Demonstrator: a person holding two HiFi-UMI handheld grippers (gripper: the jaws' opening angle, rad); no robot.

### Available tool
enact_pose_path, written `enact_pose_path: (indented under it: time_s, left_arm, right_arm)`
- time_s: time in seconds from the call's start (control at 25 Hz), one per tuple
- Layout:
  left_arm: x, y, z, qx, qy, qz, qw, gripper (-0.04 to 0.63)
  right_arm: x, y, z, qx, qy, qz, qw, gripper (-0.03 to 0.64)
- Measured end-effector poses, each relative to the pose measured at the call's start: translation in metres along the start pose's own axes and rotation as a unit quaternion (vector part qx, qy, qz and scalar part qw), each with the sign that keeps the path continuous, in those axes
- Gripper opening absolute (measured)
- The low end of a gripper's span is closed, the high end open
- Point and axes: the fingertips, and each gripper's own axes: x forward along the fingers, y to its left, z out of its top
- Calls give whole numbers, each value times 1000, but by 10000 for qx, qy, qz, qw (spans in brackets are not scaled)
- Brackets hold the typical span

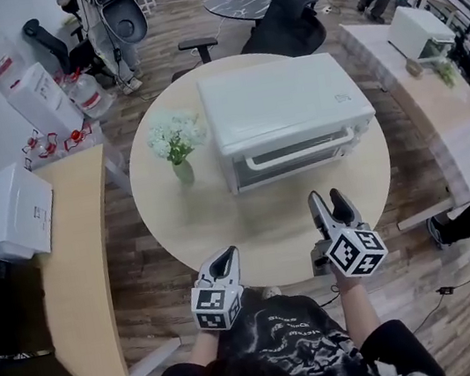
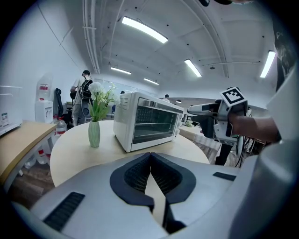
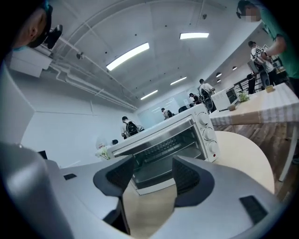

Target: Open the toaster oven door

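A round tabletop carried a white toaster oven near its middle, door shut, so the opening had not begun. The right gripper, jaws spread and empty, pointed at the door handle without touching. The left gripper, jaws pressed together, hung at the near edge.

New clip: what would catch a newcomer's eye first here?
The boxy white toaster oven, door shut, sits on the round pale wooden table, beside a small green vase of white flowers. Nearer the person, the right gripper points at the oven with jaws apart and empty, while the left gripper hangs over the table's near edge, jaws together.
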Motion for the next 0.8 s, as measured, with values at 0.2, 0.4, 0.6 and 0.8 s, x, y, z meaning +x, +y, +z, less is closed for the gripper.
enact_pose_path:
  time_s: [0.2,0.4,0.6,0.8]
  left_arm:
    - [1,14,4,-5,14,48,10000,20]
    - [2,20,4,-17,46,53,10000,20]
    - [5,22,3,33,53,1,10000,20]
    - [4,27,2,-3,63,21,10000,20]
  right_arm:
    - [28,-2,25,449,-120,-143,9988,249]
    - [52,2,45,801,-153,-336,9961,249]
    - [74,-3,47,1716,-199,-443,9840,249]
    - [84,-15,50,2204,-269,-905,9708,237]
